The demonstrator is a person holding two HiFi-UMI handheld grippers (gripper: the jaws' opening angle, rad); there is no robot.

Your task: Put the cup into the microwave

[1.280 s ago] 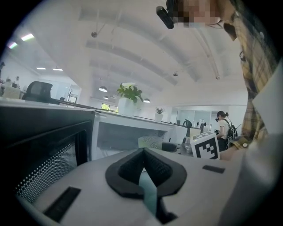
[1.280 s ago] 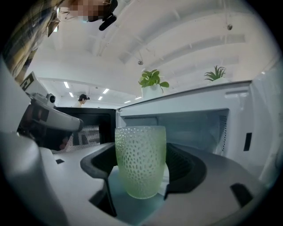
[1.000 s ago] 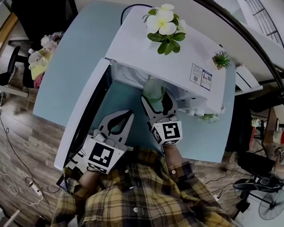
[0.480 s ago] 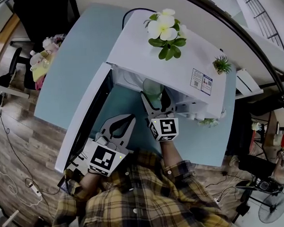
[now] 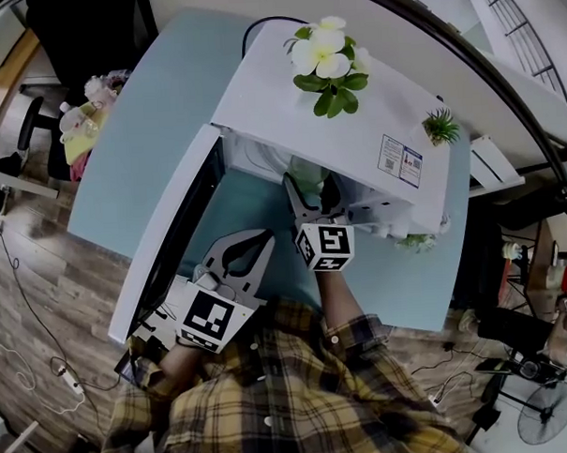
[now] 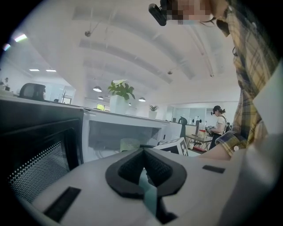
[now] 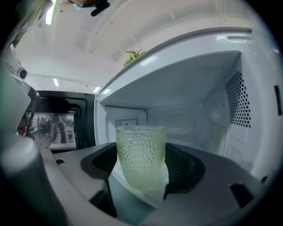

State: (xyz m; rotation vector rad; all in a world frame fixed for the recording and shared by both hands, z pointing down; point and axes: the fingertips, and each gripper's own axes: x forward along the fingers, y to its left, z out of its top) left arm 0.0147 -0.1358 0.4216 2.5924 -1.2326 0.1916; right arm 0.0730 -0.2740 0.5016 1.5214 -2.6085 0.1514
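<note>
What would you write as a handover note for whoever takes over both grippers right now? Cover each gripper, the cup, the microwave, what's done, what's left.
Left gripper: shut, empty, beside the open door.
Right gripper: shut on the cup, inside the microwave's opening.
Cup: upright; whether it rests on the floor inside is unclear.
Done: door open, cup at the opening.
To do: set it down, let go, pull back.
</note>
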